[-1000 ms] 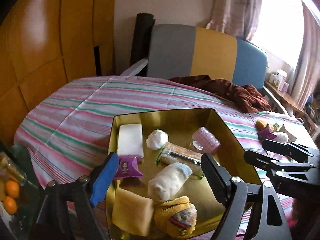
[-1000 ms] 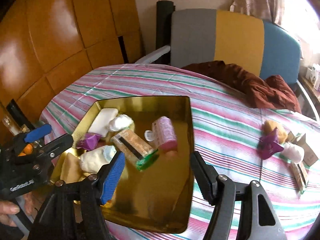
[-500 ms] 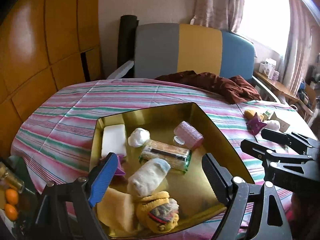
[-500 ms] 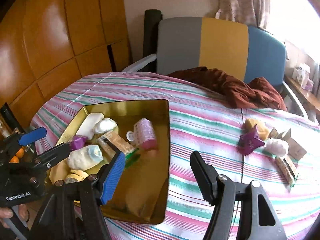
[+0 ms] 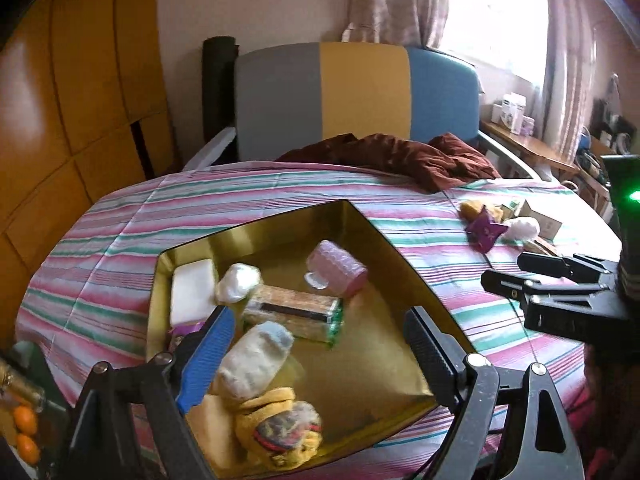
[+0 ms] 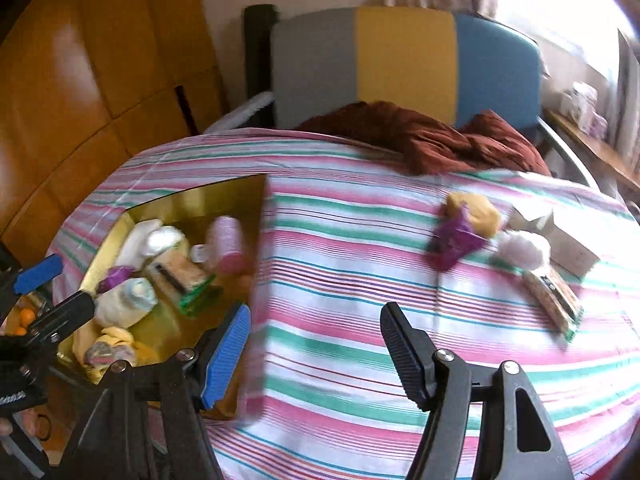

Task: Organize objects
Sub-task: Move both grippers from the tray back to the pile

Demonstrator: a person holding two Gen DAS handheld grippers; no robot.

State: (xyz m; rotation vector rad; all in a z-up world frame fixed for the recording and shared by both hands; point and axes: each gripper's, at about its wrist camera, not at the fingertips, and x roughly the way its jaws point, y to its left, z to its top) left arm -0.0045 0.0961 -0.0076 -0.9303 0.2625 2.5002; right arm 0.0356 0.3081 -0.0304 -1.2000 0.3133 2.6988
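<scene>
Gold tray (image 5: pixel 404 276): left edge of bed, part-filled.
Purple packet (image 6: pixel 454 240): right side; light, crinkly; pinch mid-body.
Right gripper (image 6: pixel 316 354): fingers apart, empty.
Left gripper (image 5: pixel 316 354): fingers apart, empty.

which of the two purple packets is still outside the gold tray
The purple packet on the striped cloth, beside the yellow sponge and white fluffy ball. The other purple packet lies inside the gold tray.

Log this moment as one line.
left tool: open, empty, over gold tray | right tool: open, empty, over striped cloth | purple packet: still outside tray
</scene>
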